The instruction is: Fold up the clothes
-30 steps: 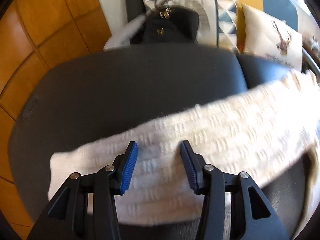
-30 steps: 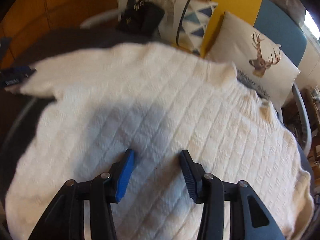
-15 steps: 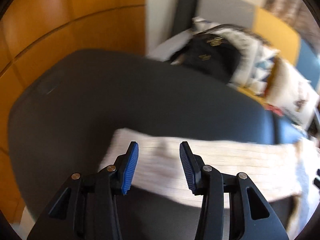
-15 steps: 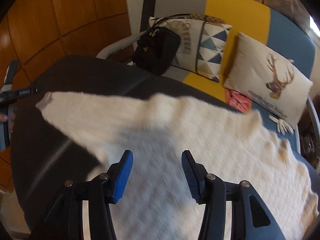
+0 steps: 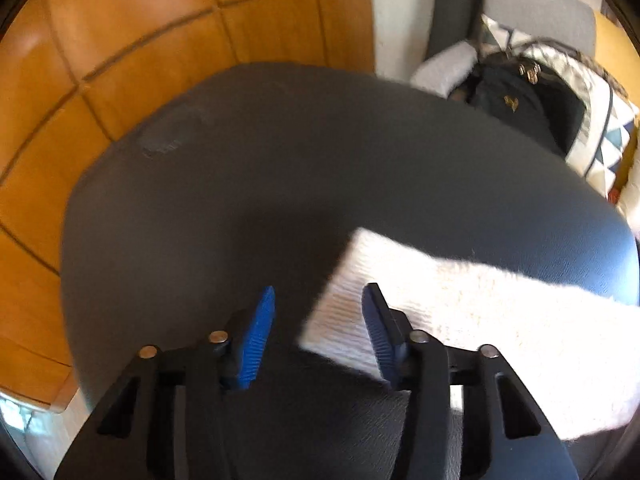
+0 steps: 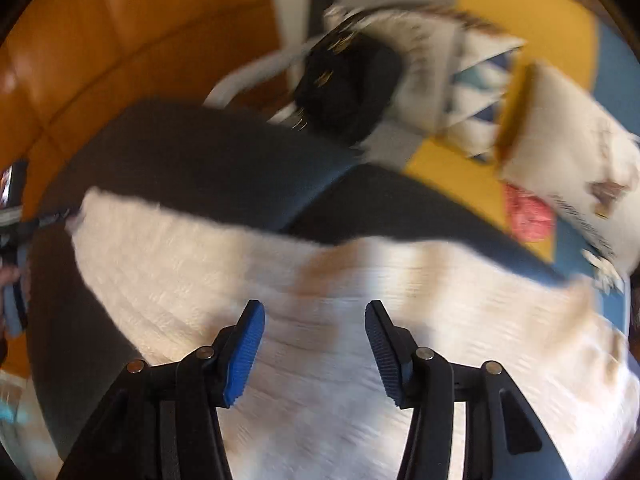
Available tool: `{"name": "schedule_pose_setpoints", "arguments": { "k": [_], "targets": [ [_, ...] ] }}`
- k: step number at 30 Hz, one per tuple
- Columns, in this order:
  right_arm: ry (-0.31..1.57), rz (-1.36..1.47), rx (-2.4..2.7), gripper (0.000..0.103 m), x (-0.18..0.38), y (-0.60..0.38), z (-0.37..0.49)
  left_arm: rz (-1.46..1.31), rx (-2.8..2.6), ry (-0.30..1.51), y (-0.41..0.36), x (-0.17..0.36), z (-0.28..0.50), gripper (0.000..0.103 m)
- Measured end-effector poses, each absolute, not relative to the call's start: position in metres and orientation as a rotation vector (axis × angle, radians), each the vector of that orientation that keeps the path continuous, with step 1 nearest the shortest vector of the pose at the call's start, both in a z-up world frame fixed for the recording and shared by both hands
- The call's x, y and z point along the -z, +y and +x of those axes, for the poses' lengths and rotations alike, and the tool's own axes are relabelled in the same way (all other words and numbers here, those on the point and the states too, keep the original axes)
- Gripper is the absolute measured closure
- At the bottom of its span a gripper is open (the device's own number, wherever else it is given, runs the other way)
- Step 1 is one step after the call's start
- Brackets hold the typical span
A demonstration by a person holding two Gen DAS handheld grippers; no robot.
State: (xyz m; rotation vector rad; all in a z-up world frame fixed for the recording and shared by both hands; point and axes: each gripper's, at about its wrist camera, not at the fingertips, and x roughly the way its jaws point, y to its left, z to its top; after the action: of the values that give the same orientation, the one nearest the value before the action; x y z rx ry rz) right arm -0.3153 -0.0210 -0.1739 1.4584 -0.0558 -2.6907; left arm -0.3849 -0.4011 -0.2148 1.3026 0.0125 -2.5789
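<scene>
A cream knit sweater (image 6: 320, 360) lies spread on the dark grey table (image 6: 200, 152). My right gripper (image 6: 314, 308) hovers open over its body, with nothing between the blue pads. One sleeve (image 5: 460, 312) stretches out to the left. My left gripper (image 5: 319, 292) hangs over the sleeve's cuff end, its jaws opening and gripping nothing. The cuff edge lies below the right finger (image 5: 380, 332). At the far left of the right wrist view the left gripper (image 6: 16, 240) shows by the cuff, with part of a hand.
A black handbag (image 5: 520, 108) and patterned cushions (image 6: 560, 152) sit on a yellow and blue sofa (image 6: 440, 164) beyond the table. A red item (image 6: 528, 216) lies on the seat. Wooden floor (image 5: 120, 40) surrounds the table's left side. Bare tabletop (image 5: 280, 160) lies left of the sleeve.
My left gripper has slid left along the sleeve to its cuff end and rolled. The right gripper has shifted across the sweater's body. Both stay open.
</scene>
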Motion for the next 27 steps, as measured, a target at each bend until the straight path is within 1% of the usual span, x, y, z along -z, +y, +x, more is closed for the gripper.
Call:
{"name": "schedule_pose_setpoints", "arguments": {
  "k": [2,3,6,7,8,9,10,12,13,15,16,19,21,24,27],
  "targets": [
    [-0.012,1.471,2.773,0.05,0.169,-0.004,-0.292,1.216,2.662,0.05,-0.394,0.197,-0.364,0.054],
    [0.019,1.488,2.799,0.05,0.17,0.005,-0.282,1.201,2.696,0.032,-0.385,0.192,-0.358,0.054],
    [0.129,1.63,2.827,0.05,0.192,0.025,-0.264,1.284,2.708,-0.139,-0.355,0.2,-0.359,0.054],
    [0.125,1.692,2.823,0.05,0.204,0.034,-0.259,1.344,2.66,-0.156,-0.353,0.21,-0.365,0.054],
    [0.073,1.704,2.813,0.048,0.212,0.042,-0.261,1.399,2.601,-0.143,-0.355,0.221,-0.371,0.054],
    [0.03,1.646,2.829,0.048,0.21,0.05,-0.259,1.452,2.541,-0.131,-0.356,0.231,-0.378,0.054],
    [0.018,1.676,2.825,0.048,0.209,0.057,-0.258,1.468,2.507,-0.094,-0.359,0.235,-0.381,0.054],
    [-0.095,1.702,2.872,0.048,0.2,0.074,-0.254,1.435,2.476,0.005,-0.365,0.223,-0.375,0.054],
    [-0.158,1.645,2.867,0.048,0.194,0.079,-0.254,1.401,2.511,0.06,-0.363,0.212,-0.369,0.054],
    [-0.185,1.544,2.873,0.049,0.18,0.085,-0.255,1.335,2.619,0.134,-0.348,0.189,-0.358,0.054],
    [-0.164,1.527,2.884,0.049,0.177,0.086,-0.264,1.319,2.675,0.153,-0.334,0.18,-0.353,0.054],
    [-0.095,1.489,2.894,0.049,0.176,0.087,-0.295,1.333,2.86,0.153,-0.268,0.164,-0.347,0.054],
    [-0.047,1.482,2.873,0.049,0.184,0.084,-0.319,1.353,2.976,0.087,-0.217,0.16,-0.34,0.054],
    [0.042,1.591,2.866,0.049,0.209,0.083,-0.332,1.435,3.074,-0.072,-0.146,0.174,-0.333,0.054],
    [-0.016,1.586,2.898,0.048,0.218,0.091,-0.329,1.513,3.073,-0.236,-0.1,0.207,-0.337,0.054]
  ]
}}
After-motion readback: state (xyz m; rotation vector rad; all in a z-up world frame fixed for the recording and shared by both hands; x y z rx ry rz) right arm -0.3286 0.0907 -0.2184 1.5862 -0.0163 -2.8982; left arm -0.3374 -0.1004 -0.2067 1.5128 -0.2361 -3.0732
